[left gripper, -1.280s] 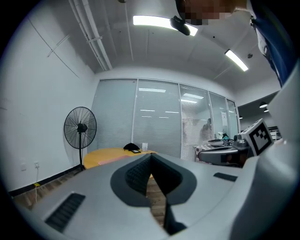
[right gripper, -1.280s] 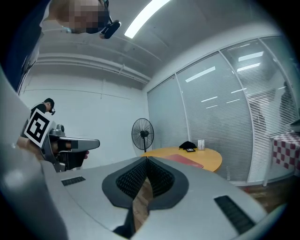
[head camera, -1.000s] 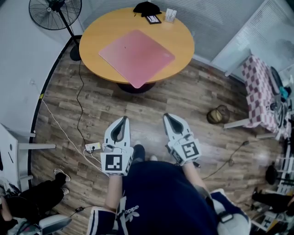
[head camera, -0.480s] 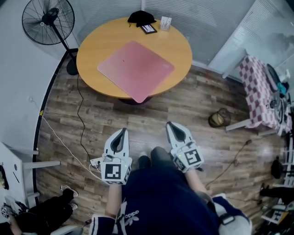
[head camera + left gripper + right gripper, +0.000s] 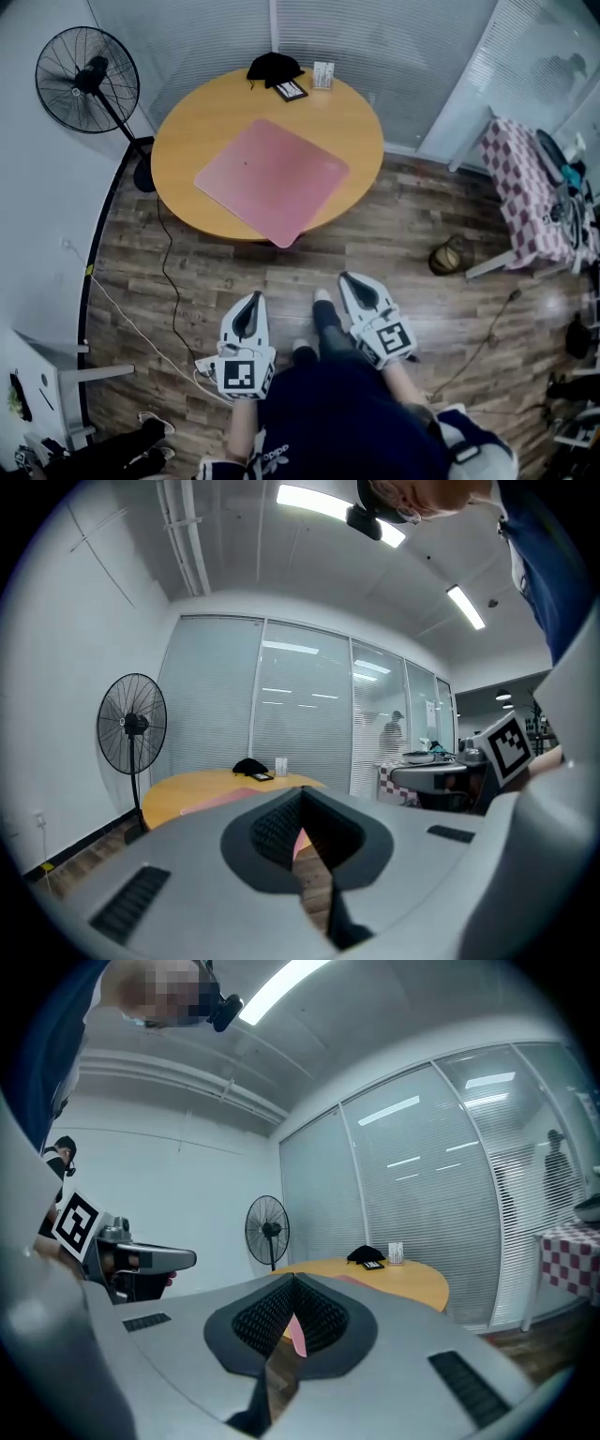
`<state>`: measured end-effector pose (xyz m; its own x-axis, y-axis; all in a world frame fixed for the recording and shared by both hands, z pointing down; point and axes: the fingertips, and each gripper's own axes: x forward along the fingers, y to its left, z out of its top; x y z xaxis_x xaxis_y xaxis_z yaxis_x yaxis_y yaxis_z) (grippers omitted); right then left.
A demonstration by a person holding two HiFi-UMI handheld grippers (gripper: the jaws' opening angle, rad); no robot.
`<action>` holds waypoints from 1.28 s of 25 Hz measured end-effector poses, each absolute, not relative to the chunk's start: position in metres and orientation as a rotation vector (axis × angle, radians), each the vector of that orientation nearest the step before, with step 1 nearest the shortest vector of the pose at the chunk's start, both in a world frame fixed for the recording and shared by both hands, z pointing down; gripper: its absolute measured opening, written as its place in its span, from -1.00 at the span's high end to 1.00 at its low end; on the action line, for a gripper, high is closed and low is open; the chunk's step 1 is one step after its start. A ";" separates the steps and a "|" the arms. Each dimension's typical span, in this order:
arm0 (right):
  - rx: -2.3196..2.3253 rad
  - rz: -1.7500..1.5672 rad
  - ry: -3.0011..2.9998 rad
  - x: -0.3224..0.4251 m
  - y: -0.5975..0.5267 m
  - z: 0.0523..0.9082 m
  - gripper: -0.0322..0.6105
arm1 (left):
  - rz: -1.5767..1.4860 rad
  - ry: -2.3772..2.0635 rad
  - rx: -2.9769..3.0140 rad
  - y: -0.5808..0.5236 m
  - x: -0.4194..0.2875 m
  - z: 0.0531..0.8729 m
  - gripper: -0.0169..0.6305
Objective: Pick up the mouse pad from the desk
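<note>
moved: left gripper [image 5: 251, 300] and right gripper [image 5: 351, 281] nearer bench [image 5: 183, 127] | jaws: both together, empty | risk: closed jaws shove mouse pad [image 5: 272, 178] off

No txt or labels legible in any view

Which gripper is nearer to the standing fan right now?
Left. The left gripper hangs over the floor on the same side as the fan; the right gripper is on the opposite side, farther away.
</note>
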<state>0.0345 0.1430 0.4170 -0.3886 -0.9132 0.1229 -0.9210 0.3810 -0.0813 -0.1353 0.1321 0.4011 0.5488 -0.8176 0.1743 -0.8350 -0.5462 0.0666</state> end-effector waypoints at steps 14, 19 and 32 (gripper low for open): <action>1.598 0.190 -2.613 0.070 0.015 0.415 0.89 | 0.141 -1.507 2.614 0.020 -0.105 0.393 0.97; 1.564 0.122 -2.667 0.088 -0.036 0.399 0.89 | 0.100 -1.569 2.602 -0.029 -0.086 0.381 0.97; 1.499 0.209 -2.673 0.130 -0.088 0.420 0.89 | 0.135 -1.650 2.495 -0.067 -0.055 0.396 0.97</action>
<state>0.1300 -0.0879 0.4200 -0.5216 -0.8437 0.1270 -0.8531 0.5148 -0.0844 -0.0555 -0.0665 0.3956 0.3917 -0.9069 0.1552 -0.9201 -0.3850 0.0728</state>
